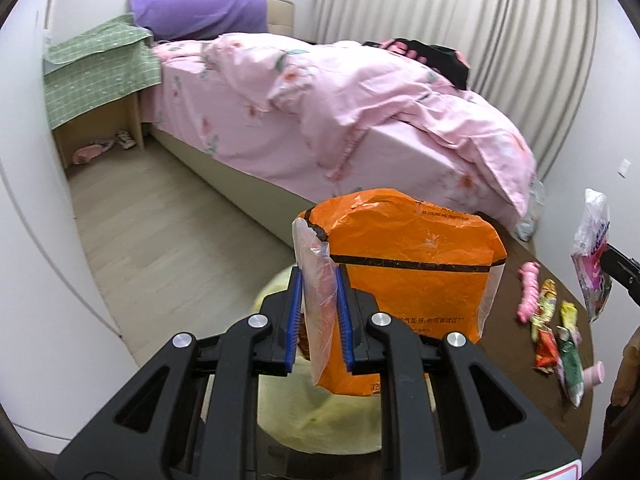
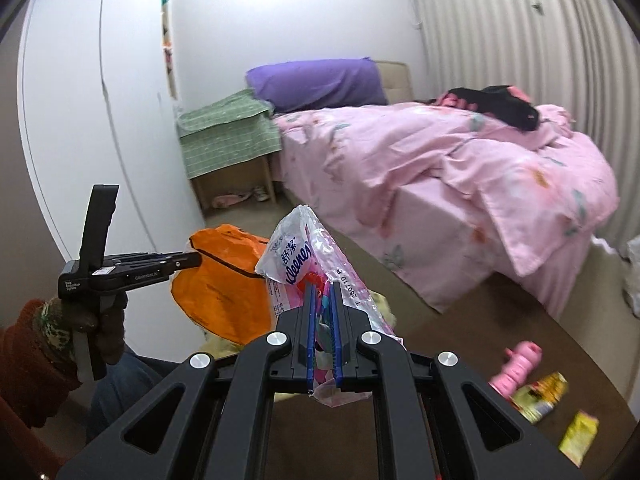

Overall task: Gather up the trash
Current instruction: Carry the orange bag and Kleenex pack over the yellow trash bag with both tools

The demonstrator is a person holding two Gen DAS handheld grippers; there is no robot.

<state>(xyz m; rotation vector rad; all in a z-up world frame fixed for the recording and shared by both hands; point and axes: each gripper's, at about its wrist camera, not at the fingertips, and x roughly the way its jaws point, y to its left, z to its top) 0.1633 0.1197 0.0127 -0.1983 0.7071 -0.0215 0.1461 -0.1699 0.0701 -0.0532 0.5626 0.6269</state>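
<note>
Gripping an orange bag (image 1: 408, 280) by its clear edge, the left gripper (image 1: 320, 312) had its blue pads (image 1: 294, 320) closed on the plastic, the bag standing upright at 12 o'clock from the jaws. Below the bag, at 6 o'clock, lay a pale yellow bin liner (image 1: 320, 420). The right gripper (image 2: 323, 336) was likewise clamped, its jaws nearly together on a crumpled tissue wrapper (image 2: 296, 260) that rose toward 11 o'clock from the pads. In the left wrist view that wrapper hung at 3 o'clock, well apart from the bag. In the right wrist view the left gripper appeared at 9 o'clock, held by a gloved hand (image 2: 108, 328) in a rust sleeve (image 2: 28, 360), with the bag just past its tip.

More trash lay on the dark table (image 1: 516, 420): a pink bottle (image 1: 528, 292), several snack wrappers (image 1: 548, 332) and a small pink cap (image 1: 594, 376), all at about 4 o'clock from the bag, close together. Beyond the table stood a bed (image 1: 340, 100) with pink bedding at 12 o'clock, and a purple pillow (image 1: 200, 12) at 11 o'clock.
</note>
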